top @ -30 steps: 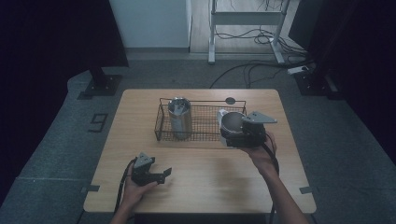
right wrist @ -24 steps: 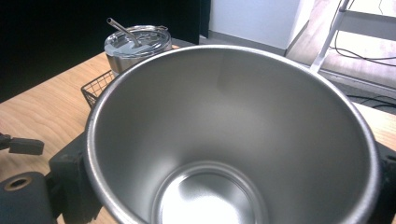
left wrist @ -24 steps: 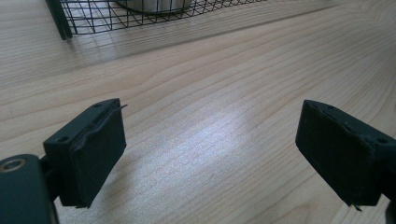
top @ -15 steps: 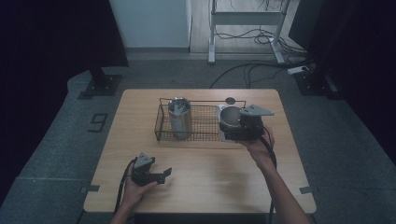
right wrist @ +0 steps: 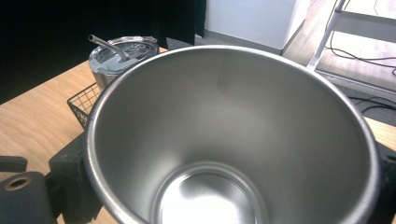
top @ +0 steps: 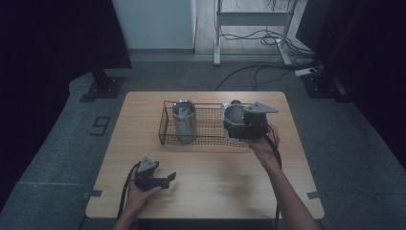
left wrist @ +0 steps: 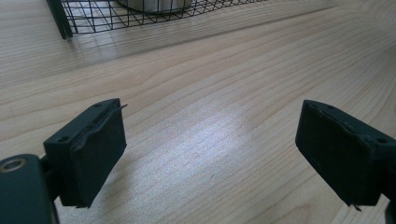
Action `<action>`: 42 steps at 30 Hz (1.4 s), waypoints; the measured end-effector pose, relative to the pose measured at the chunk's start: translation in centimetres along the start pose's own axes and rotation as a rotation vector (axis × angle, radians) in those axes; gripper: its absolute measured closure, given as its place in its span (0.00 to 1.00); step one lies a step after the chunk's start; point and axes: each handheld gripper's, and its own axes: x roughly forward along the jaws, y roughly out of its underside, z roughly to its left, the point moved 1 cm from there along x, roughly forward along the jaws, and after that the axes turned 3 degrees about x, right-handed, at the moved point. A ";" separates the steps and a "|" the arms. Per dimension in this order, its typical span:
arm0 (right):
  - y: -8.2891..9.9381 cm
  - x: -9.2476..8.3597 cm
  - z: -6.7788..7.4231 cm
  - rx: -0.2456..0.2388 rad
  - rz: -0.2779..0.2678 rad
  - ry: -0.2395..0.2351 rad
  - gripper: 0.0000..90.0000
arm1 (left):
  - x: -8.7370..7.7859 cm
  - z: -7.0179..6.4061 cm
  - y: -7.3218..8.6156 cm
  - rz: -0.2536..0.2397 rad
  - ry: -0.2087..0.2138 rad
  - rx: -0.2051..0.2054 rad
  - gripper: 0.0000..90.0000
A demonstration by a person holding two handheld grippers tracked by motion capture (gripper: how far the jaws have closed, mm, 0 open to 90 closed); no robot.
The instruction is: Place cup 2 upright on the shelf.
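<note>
Compared with a second ago, the right gripper [top: 239, 125] is seen slightly farther up the table in the high view, carried over the right end of the black wire basket [top: 210, 140] together with the open, lidless stainless-steel tumbler [right wrist: 233, 140] that is clamped between its jaws; half a second ago it was already close to this spot. The left gripper [top: 165, 180] is found where it was before, low on the pale wooden table [top: 210, 182] near the person's edge, its jaws spread wide with nothing but bare wood between them — a released tool, as the left gripper view confirms. The second steel tumbler, capped with a clear lid and a metal straw [right wrist: 119, 56], is unchanged, standing upright inside the left part of the basket. In the high view the held tumbler is largely covered by the gripper body and its grey three-cornered plate, so only part of its rim is made out; whether its base is touching the basket floor cannot be told. In the right gripper view the jaws are mostly hidden behind the cup's wall, and the cup's lower rim is cut off by the frame — its polished inside is plainly seen. The basket is cut off at the top edge of the left gripper view.
</note>
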 end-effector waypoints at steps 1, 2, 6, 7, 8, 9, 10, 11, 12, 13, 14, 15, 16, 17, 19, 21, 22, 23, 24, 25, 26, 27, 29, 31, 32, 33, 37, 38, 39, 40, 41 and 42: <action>-0.1 0.1 0.0 0.000 0.001 0.003 0.08 | 0.0 0.0 0.0 0.000 0.001 -0.001 0.10; -0.1 0.1 -0.1 0.001 0.003 0.003 0.08 | 0.0 0.0 0.0 0.002 0.002 -0.002 0.10; -0.2 0.5 -0.3 0.007 0.006 0.005 0.08 | 0.0 0.0 0.0 0.001 0.002 -0.001 0.10; -0.2 0.7 -0.4 0.008 0.006 0.004 0.08 | 0.0 0.0 0.0 0.000 0.002 -0.001 0.10; -0.2 0.8 -0.4 0.008 0.009 0.005 0.08 | 0.0 0.0 0.0 0.000 0.001 0.000 0.10; -0.3 1.1 -0.5 0.009 0.015 0.008 0.08 | 0.0 0.0 0.0 0.000 0.000 0.001 0.10; -0.3 1.1 -0.5 0.009 0.015 0.008 0.08 | 0.0 0.0 0.0 0.000 0.000 0.002 0.10; -0.3 1.4 -0.5 0.012 0.017 0.010 0.08 | 0.0 0.0 0.0 0.001 0.001 0.001 0.10; -0.3 1.4 -0.5 0.012 0.017 0.010 0.08 | 0.0 0.0 0.0 0.001 0.001 0.001 0.10; -0.4 1.7 -0.6 0.014 0.019 0.012 0.08 | 0.0 0.0 0.0 0.001 0.001 0.001 0.10; -0.4 1.7 -0.6 0.014 0.019 0.012 0.08 | 0.0 0.0 0.0 0.001 0.002 0.001 0.10; -0.4 1.8 -0.6 0.014 0.022 0.012 0.08 | 0.0 0.0 0.0 0.001 0.002 0.001 0.10; -0.5 2.0 -0.6 0.016 0.024 0.011 0.08 | 0.0 0.0 0.0 0.001 0.002 0.002 0.10; -0.5 2.2 -0.7 0.016 0.027 0.012 0.08 | 0.0 0.0 0.0 0.000 0.001 0.003 0.10; -0.7 2.6 -0.8 0.017 0.030 0.016 0.08 | 0.0 0.0 0.0 0.002 0.001 0.005 0.10; -0.7 2.8 -0.9 0.018 0.031 0.016 0.08 | 0.0 0.0 0.0 0.003 0.003 0.003 0.10; -0.8 3.0 -1.0 0.018 0.032 0.018 0.08 | 0.0 0.0 0.0 0.003 0.003 0.004 0.10; -0.8 3.2 -1.0 0.016 0.033 0.019 0.08 | 0.0 0.0 0.0 0.002 0.003 0.005 0.10; -0.8 3.4 -1.1 0.015 0.035 0.023 0.08 | 0.0 0.0 0.0 0.001 0.002 0.005 0.10; -0.8 3.6 -1.2 0.015 0.039 0.027 0.08 | 0.0 -0.1 0.0 0.000 0.003 0.004 0.10; -0.7 4.0 -1.4 0.020 0.045 0.034 0.08 | 0.0 -0.1 0.0 0.000 0.002 0.004 0.10; -0.7 4.2 -1.6 0.021 0.047 0.039 0.08 | 0.0 -0.1 0.0 0.000 0.002 0.005 0.10; -0.7 4.4 -1.7 0.025 0.049 0.041 0.08 | 0.0 -0.1 0.0 0.002 0.001 0.006 0.10; -0.6 4.7 -1.9 0.031 0.049 0.041 0.08 | 0.0 -0.1 0.0 0.006 0.001 0.008 0.10; -0.6 4.9 -2.1 0.032 0.050 0.041 0.08 | 0.0 -0.1 0.0 0.005 0.001 0.010 0.10; -0.5 5.0 -2.2 0.034 0.049 0.044 0.08 | 0.0 -0.1 0.0 0.005 0.001 0.009 0.10; -0.2 5.7 -2.7 0.048 0.051 0.055 0.08 | 0.0 -0.1 0.0 0.007 0.001 0.013 0.10; -0.2 5.7 -2.7 0.048 0.051 0.055 0.08 | 0.0 -0.1 0.0 0.008 0.001 0.013 0.10; -0.1 5.8 -2.8 0.045 0.049 0.052 0.08 | 0.0 -0.1 0.0 0.008 0.001 0.012 0.10; -0.1 5.9 -2.9 0.047 0.047 0.051 0.08 | 0.0 -0.1 0.0 0.007 0.001 0.012 0.10; -0.1 6.0 -3.0 0.044 0.045 0.053 0.08 | 0.0 -0.1 0.0 0.007 0.001 0.011 0.10; -0.1 6.0 -3.0 0.044 0.045 0.053 0.08 | 0.0 -0.1 0.0 0.007 0.001 0.011 0.10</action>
